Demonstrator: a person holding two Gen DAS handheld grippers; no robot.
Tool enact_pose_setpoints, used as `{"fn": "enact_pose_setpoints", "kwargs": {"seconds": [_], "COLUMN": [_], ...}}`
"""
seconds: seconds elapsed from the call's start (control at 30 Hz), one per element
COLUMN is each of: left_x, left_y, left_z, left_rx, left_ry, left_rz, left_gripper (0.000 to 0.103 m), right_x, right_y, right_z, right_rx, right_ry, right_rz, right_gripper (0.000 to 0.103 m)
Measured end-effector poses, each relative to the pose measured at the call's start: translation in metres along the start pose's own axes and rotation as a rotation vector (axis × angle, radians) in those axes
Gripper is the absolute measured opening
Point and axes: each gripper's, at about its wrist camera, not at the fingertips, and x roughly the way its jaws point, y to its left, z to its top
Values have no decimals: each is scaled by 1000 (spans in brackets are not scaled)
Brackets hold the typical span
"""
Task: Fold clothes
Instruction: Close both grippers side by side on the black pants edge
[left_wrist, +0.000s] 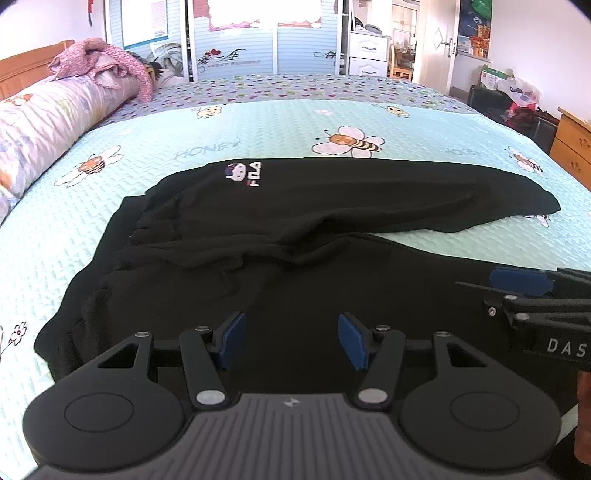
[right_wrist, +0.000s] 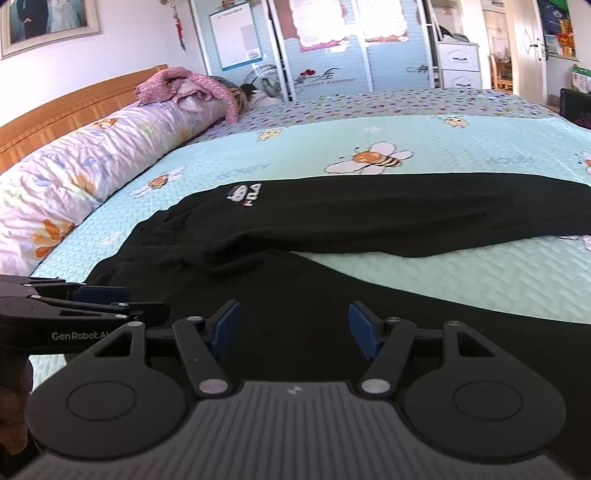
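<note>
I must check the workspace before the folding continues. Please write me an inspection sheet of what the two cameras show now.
Surface: bed with mint bee-print quilt, flat, mostly bare.
Job's things: black trousers with a white logo, spread out; far leg lies across the quilt, near leg runs under both tongs.
Clutter: pink garment heaped on the rolled floral duvet by the headboard.
Grippers: left tongs and right tongs side by side over the near black cloth, jaws apart; no fold pinched that I can see.
Cables: nothing seen.
Surroundings: blue wardrobe doors, white drawers, wooden cabinet.
</note>
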Motion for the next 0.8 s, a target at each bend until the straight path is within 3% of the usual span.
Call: {"fn": "enact_pose_setpoints", "kwargs": {"seconds": [0.1, 0.17, 0.27, 0.6, 0.63, 0.67, 0.73, 0.8], "left_x": [-2, -4, -6, -15, -16, -17, -16, -16], "left_y": [7, 12, 19, 31, 32, 33, 35, 36], "left_z": [-2, -3, -5, -12, -12, -12, -13, -13], "left_rx": [-17, -34, -57, -63, -59, -55, -56, -58], "left_ry": [1, 2, 3, -1, -8, -7, 3, 7], "left_rz": [13, 21, 24, 39, 41, 45, 48, 54], "left_gripper": [57, 67, 81, 77, 66, 53, 43, 41], "right_x": [2, 3, 2, 3, 2, 2, 3, 4], "right_y": [9, 15, 21, 28, 29, 31, 36, 38], "right_z": [-1, -1, -2, 1, 1, 1, 2, 2], "right_rx": [-11, -17, -16, 21, 20, 13, -4, -3], "right_ry": [8, 11, 5, 0, -4, -3, 3, 10], "right_rz": [19, 32, 32, 38, 55, 60, 60, 63], "right_gripper": [63, 65, 83, 84, 71, 51, 37, 32]}}
